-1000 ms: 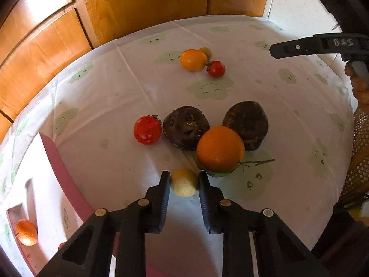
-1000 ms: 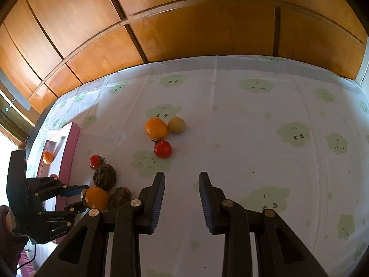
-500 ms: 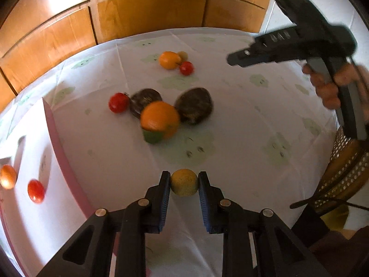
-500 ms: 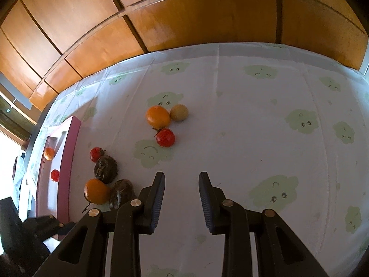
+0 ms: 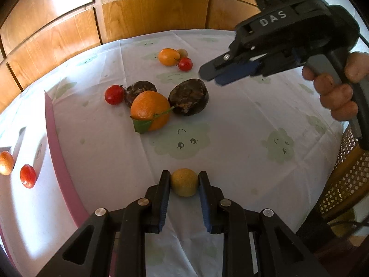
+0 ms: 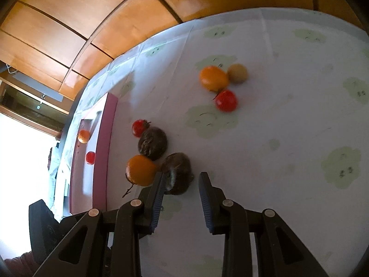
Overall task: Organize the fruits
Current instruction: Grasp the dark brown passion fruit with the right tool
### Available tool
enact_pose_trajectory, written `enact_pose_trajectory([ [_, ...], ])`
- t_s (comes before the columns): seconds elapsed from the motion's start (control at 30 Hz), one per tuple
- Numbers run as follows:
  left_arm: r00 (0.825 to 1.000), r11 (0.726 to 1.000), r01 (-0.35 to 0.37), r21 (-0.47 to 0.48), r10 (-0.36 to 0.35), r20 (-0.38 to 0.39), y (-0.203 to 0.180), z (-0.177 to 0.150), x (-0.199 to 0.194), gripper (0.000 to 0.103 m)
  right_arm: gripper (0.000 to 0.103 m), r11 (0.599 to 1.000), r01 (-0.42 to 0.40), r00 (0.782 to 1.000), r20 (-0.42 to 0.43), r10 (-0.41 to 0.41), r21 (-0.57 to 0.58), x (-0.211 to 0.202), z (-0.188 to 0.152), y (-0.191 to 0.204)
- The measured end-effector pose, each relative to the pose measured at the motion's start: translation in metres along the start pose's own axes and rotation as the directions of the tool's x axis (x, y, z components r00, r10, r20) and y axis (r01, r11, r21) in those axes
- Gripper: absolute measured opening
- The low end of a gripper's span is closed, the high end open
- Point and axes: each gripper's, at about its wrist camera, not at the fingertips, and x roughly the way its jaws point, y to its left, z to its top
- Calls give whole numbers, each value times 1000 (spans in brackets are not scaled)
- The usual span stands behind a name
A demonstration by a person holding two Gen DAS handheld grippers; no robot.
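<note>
1. Pink tray [image 5: 52,124] at the table's [image 5: 230,124] left edge holds two small fruits.
2. Left tongs [image 5: 184,182] grip a small yellow fruit [image 5: 184,182] above the near edge.
3. Right tongs [image 6: 181,183] stand apart, empty, over the dark fruit [image 6: 177,168] beside the orange [image 6: 140,169], mid-table.

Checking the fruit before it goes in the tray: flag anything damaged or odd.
The two dark fruits beside the big orange look wrinkled and shrivelled, perhaps overripe. The orange keeps its stem and leaf. The fruit in the pink tray looks fine.
</note>
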Motion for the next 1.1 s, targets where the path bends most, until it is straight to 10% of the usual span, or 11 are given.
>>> enact_pose_trajectory([
  [1.1,1000,999,14,-29,-13,22,3,-2,-2,25,28,997,74,997,10,-74,-36,17,7,-4],
])
